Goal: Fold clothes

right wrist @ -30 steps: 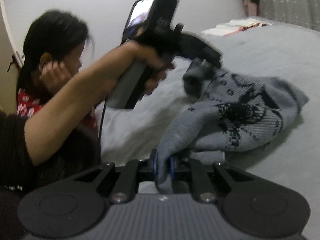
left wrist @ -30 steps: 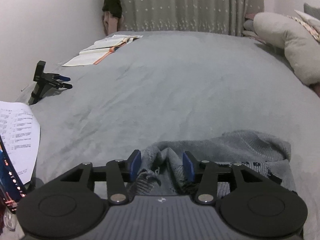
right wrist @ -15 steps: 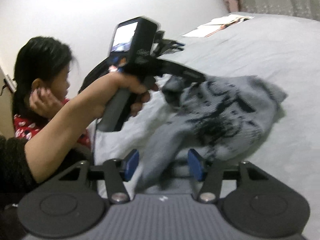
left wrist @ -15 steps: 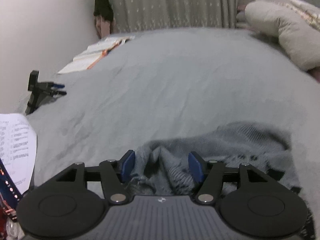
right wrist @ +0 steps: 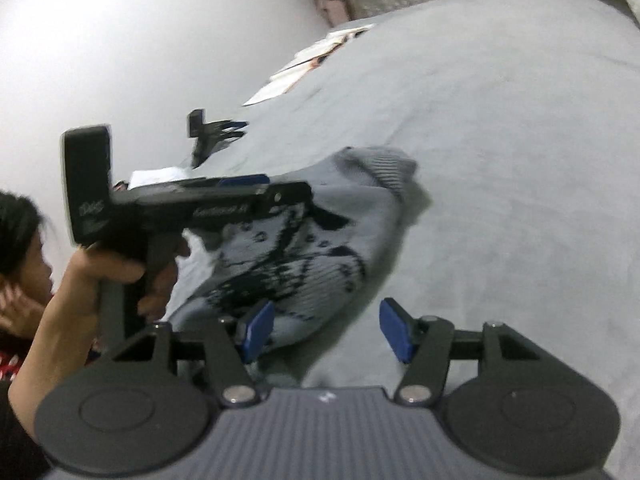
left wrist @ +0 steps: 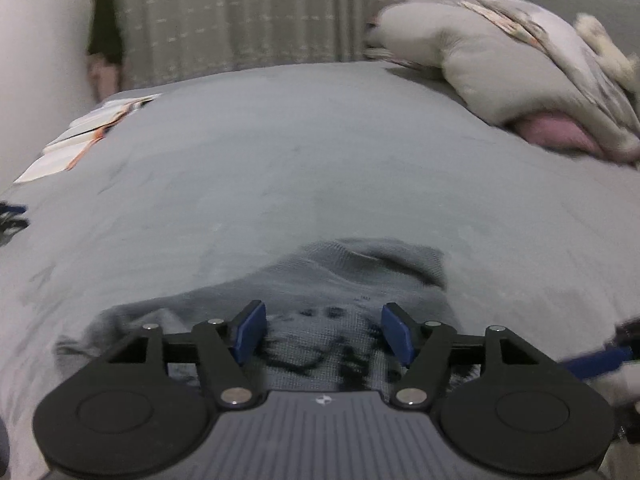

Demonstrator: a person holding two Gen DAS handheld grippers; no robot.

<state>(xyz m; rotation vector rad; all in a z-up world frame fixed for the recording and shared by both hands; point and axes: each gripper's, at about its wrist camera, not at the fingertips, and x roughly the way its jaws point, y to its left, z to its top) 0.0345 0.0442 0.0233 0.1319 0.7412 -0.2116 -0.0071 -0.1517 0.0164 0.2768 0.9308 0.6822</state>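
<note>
Both your grippers, left and right, have dropped the sweater; left jaws are opening, right stand wide, so this fold is laid.

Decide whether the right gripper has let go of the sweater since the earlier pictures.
Yes. The right gripper pinched the sweater a second ago; now it is open, and the sweater lies on the bed.
</note>
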